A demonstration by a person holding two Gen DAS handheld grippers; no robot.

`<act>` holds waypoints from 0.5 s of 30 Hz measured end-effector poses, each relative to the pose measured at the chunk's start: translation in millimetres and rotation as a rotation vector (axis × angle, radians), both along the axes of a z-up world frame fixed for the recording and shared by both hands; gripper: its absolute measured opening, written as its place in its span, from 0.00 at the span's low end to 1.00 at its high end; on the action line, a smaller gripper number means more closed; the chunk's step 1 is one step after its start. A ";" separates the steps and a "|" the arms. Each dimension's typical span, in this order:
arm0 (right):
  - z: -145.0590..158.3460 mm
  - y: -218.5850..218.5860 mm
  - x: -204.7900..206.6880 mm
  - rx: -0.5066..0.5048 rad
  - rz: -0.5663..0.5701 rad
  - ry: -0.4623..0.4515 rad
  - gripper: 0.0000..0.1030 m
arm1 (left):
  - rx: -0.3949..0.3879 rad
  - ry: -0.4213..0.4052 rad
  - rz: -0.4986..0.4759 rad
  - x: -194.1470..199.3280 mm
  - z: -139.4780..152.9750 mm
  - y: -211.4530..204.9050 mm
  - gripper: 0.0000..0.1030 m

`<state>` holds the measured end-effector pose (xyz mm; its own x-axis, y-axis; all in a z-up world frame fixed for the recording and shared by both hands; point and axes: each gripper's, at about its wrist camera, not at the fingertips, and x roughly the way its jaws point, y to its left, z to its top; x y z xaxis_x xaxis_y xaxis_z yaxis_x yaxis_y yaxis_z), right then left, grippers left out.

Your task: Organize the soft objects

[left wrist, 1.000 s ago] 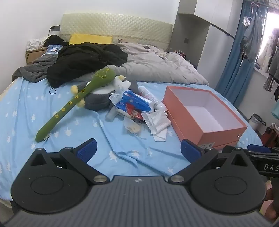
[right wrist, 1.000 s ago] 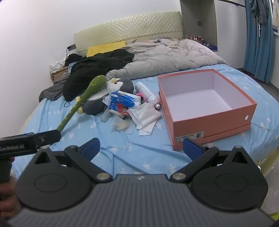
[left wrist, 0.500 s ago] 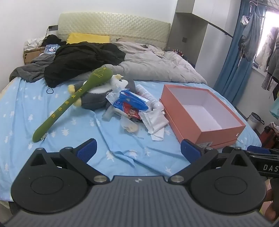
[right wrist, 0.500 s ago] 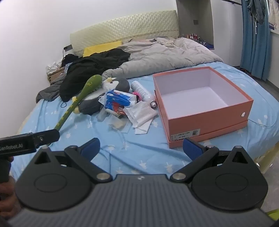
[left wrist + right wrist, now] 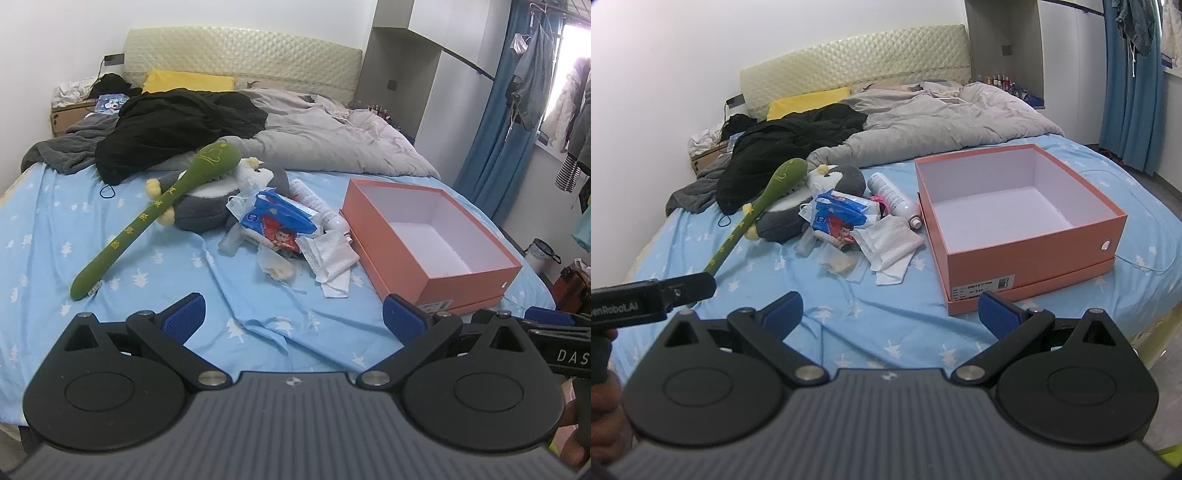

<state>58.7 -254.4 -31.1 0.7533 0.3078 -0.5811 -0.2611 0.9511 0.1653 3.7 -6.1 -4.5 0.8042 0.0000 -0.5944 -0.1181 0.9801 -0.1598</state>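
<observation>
A long green plush stick (image 5: 147,218) (image 5: 757,206) lies across a grey and white penguin plush (image 5: 207,210) (image 5: 812,199) on the blue bed sheet. Beside them sit a blue tissue pack (image 5: 275,219) (image 5: 836,216), white wipes (image 5: 328,254) (image 5: 890,243) and a white bottle (image 5: 317,205) (image 5: 894,199). An empty orange box (image 5: 476,278) (image 5: 1034,258) stands open to the right. My left gripper (image 5: 293,319) and right gripper (image 5: 892,312) hover open above the sheet's near part, well short of the pile, with nothing between the fingers.
A black garment (image 5: 177,125), a grey blanket (image 5: 332,147) and a yellow pillow (image 5: 188,81) fill the bed's far half below the headboard (image 5: 240,51). Blue curtains (image 5: 495,147) hang at the right. The other gripper's handle (image 5: 646,301) crosses the right wrist view's left edge.
Both grippers have shifted slightly relative to the pile; the pile and box appear a little lower and nearer in both views. Both stay open and nothing on the bed has moved.
</observation>
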 end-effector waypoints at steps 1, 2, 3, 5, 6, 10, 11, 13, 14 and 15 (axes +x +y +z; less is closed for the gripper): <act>-0.2 0.1 0.2 0.000 0.000 0.001 1.00 | -0.001 -0.001 -0.003 0.1 -0.1 0.0 1.00; -0.3 0.0 0.4 0.000 0.001 0.003 1.00 | -0.001 -0.001 -0.004 0.2 -0.1 -0.1 1.00; -0.5 -0.1 0.1 0.000 0.002 0.003 1.00 | -0.001 -0.001 -0.004 -0.5 -1.2 0.4 1.00; -1.3 0.2 -0.1 -0.001 0.004 0.007 1.00 | 0.000 -0.001 -0.006 -0.1 -1.5 0.9 1.00; -1.8 0.3 0.2 -0.001 0.004 0.010 1.00 | 0.000 -0.002 -0.006 0.1 -1.8 1.2 1.00; -2.0 1.4 1.1 -0.003 0.005 0.016 1.00 | -0.001 0.003 -0.002 0.4 -1.9 0.1 1.00; -2.1 1.2 1.0 -0.003 0.005 0.016 1.00 | -0.001 0.002 -0.003 0.5 -1.9 0.0 1.00; -2.3 1.0 1.3 -0.002 0.006 0.016 1.00 | -0.001 0.003 -0.002 0.7 -2.1 -0.1 1.00; -2.4 1.2 1.6 -0.004 0.005 0.016 1.00 | -0.002 0.003 -0.003 0.8 -2.4 -0.2 1.00; -2.5 1.5 1.1 -0.005 0.003 0.017 1.00 | -0.002 0.003 -0.004 0.9 -2.6 -0.3 1.00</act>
<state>59.8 -252.8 -33.6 0.7426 0.3073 -0.5951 -0.2615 0.9510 0.1647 4.6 -6.4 -7.2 0.8026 -0.0046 -0.5965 -0.1146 0.9802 -0.1617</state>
